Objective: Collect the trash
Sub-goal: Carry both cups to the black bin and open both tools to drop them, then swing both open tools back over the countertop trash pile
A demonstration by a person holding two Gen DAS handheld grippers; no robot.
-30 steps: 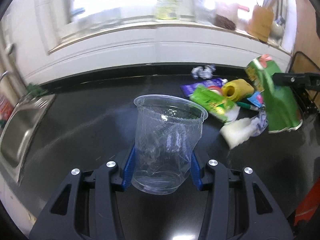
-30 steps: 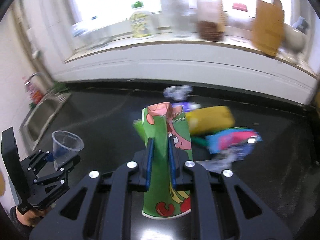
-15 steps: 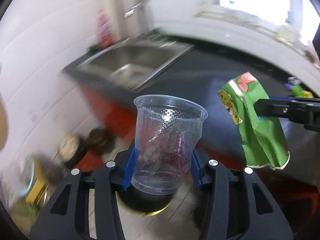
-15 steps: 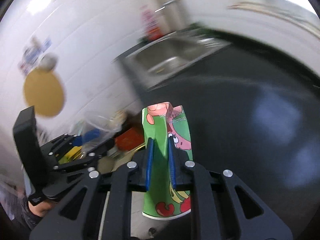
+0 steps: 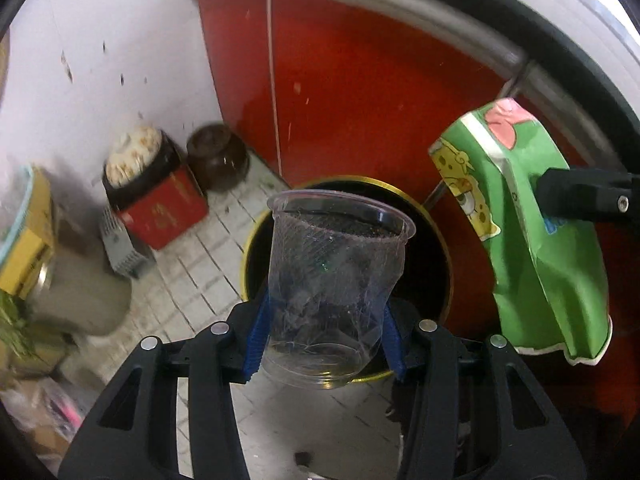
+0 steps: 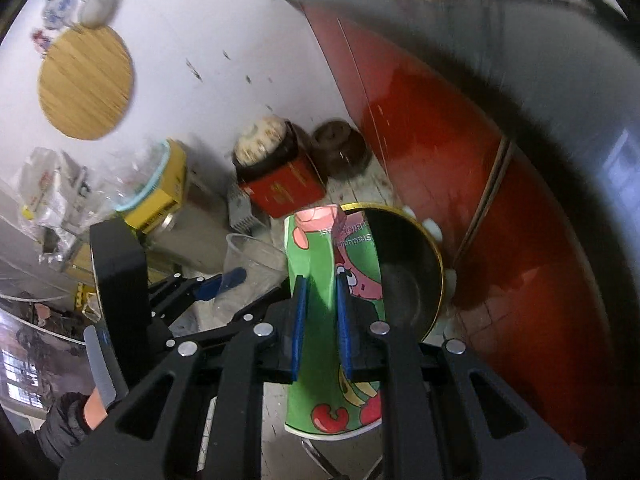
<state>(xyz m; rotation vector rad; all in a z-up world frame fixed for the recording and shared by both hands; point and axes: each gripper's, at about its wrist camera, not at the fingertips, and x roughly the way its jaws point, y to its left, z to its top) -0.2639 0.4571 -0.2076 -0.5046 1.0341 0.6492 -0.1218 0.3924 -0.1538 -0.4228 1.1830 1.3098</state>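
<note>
Cup and wrapper held over a black bin

Left wrist: the left gripper (image 5: pixel 326 338) pinches a dented clear plastic cup (image 5: pixel 334 292) above a gold-rimmed black bin (image 5: pixel 436 236) on pale tiled floor (image 5: pixel 208 260), beside red cabinets (image 5: pixel 360 80).
Right wrist: the right gripper (image 6: pixel 322 320) clamps a crumpled green wrapper (image 6: pixel 320 272) (cartoon print), screening the bin; jars (image 6: pixel 340 152) stand behind.

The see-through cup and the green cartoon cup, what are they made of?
The clear cup looks like thin glossy plastic: you see straight through it, and its wall is dented where the left claw squeezes it. The green cartoon cup looks like printed paper, likely coated: squashed flat, creased, with a white edge.
</note>
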